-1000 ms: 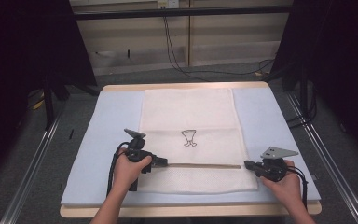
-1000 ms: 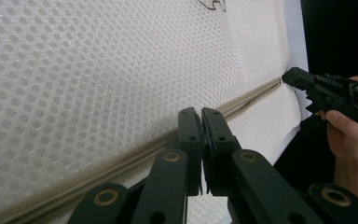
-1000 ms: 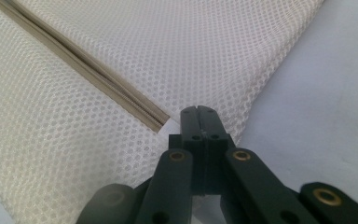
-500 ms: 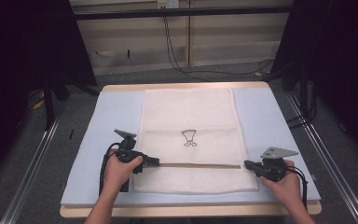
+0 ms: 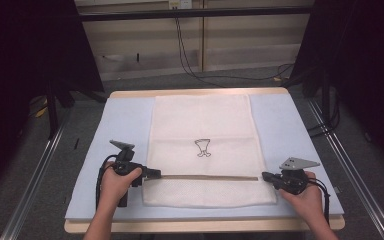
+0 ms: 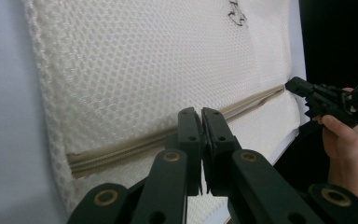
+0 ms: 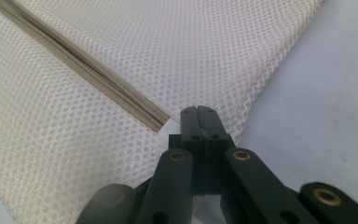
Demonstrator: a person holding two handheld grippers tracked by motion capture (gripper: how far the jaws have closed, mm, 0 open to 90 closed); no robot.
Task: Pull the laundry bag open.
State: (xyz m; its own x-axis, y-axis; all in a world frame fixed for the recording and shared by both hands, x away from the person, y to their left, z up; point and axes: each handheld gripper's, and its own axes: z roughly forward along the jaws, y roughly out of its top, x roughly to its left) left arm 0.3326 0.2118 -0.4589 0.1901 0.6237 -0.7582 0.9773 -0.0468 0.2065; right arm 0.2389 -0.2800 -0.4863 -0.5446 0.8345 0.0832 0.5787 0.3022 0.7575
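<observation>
Zipper (image 5: 207,177) of the mesh bag (image 5: 202,130) is seen run across nearly fully; left gripper (image 5: 152,173) and right gripper (image 5: 266,176) jaws are closed at its ends, grip unconfirmed.

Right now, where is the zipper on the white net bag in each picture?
High view: the zipper runs level across the bag's near part.
Left gripper view: it slants from lower left to right.
Right gripper view: it slants down from upper left.
Shared landmark: the bag's honeycomb mesh.
</observation>
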